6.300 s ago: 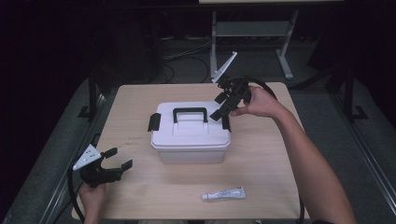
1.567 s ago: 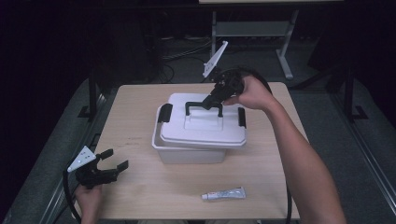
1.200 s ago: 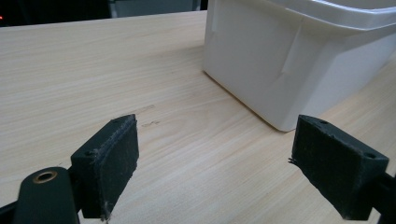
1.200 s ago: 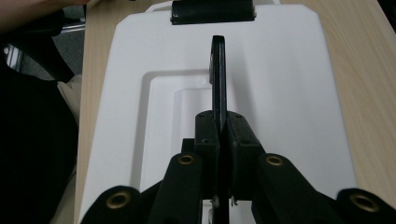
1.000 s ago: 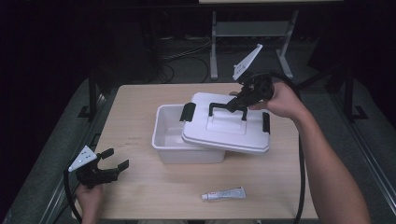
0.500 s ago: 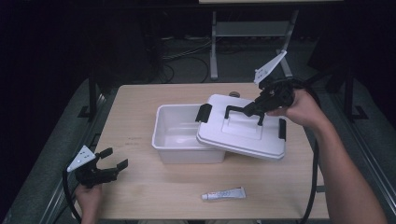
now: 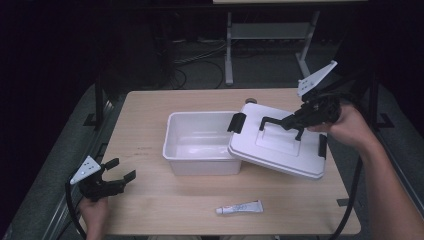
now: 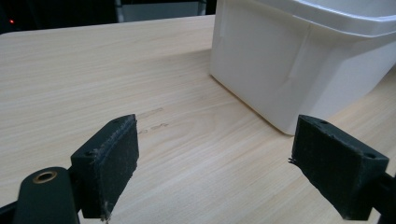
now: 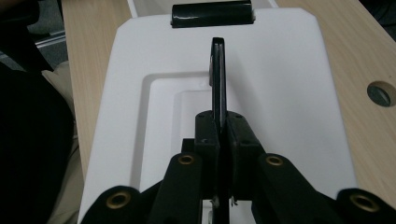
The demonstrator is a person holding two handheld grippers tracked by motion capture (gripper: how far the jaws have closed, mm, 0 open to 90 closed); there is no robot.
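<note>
One lid (image 7: 280, 146), off its box (image 7: 200, 142) now: a second back it hung half over the opening, and since then the right tool (image 7: 290, 121) has carried it rightward, so it sits tilted with its left edge over the box's right rim and the rest out over the table (image 7: 150, 110). Right tool clamped tight on the lid's black handle (image 9: 218, 70), jaws pinched on the thin bar. Box interior exposed and looks bare. Reads as the opening step nearly done; lid not yet set down. Left tool (image 7: 112, 172) idle at the near left table edge, jaws wide apart, nothing between them. Tube (image 7: 240, 207) lies untouched near the front edge. Hard to tell: whether the lid's left edge rests on the rim or clears it; tube print unreadable.
</note>
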